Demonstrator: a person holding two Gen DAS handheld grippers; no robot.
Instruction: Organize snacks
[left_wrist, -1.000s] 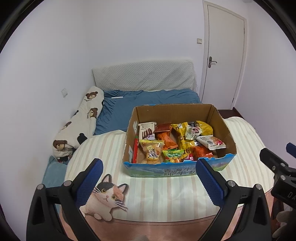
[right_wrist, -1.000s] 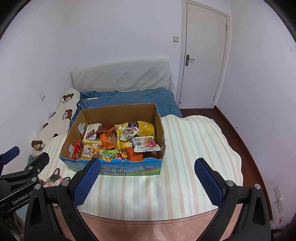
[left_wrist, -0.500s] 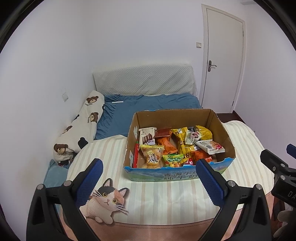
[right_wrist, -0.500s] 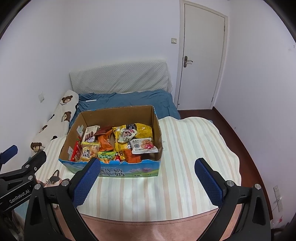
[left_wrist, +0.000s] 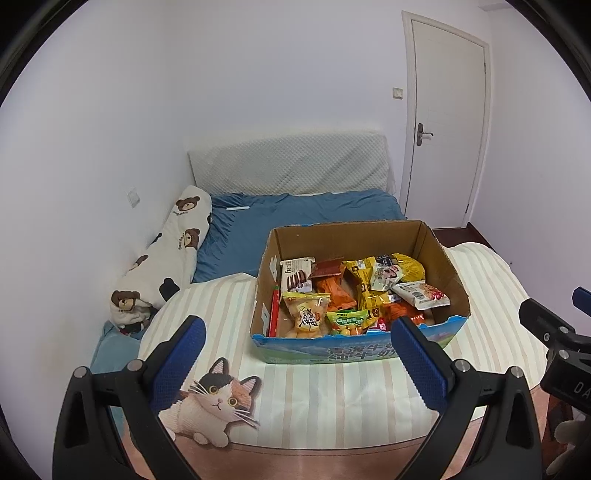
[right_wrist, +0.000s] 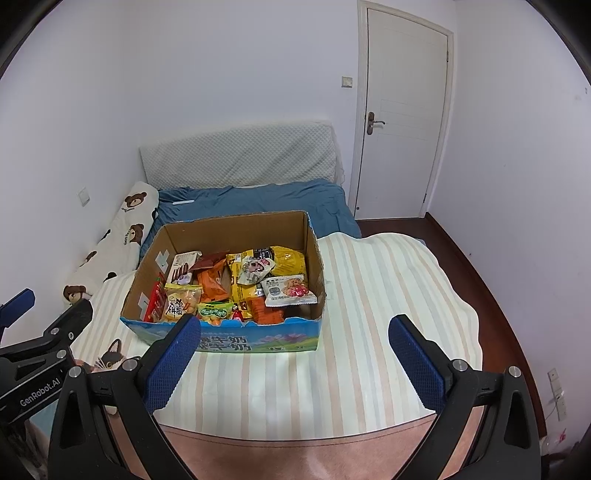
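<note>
An open cardboard box (left_wrist: 347, 234) (right_wrist: 236, 227) with a blue printed front sits on the striped blanket on the bed. It is full of snack packets: a yellow bag (left_wrist: 400, 263) (right_wrist: 288, 258), orange packs (left_wrist: 334, 291), a green pack (left_wrist: 347, 319) (right_wrist: 213, 312), a white packet (left_wrist: 421, 294) (right_wrist: 290, 291), a biscuit pack (left_wrist: 295, 278). My left gripper (left_wrist: 297, 363) is open and empty, short of the box's front. My right gripper (right_wrist: 293, 363) is open and empty too, just before the box's front right.
The striped blanket (right_wrist: 388, 295) has a cat print (left_wrist: 212, 398) at its front left. A bear-print bolster (left_wrist: 166, 254) lies along the left wall. A blue sheet (left_wrist: 306, 212), a white headboard cushion (left_wrist: 288, 164) and a shut door (right_wrist: 400, 110) are behind.
Both grippers have risen and drawn back a little, so the box sits lower and smaller in each view. Jaws stay open. The snacks have not moved.
</note>
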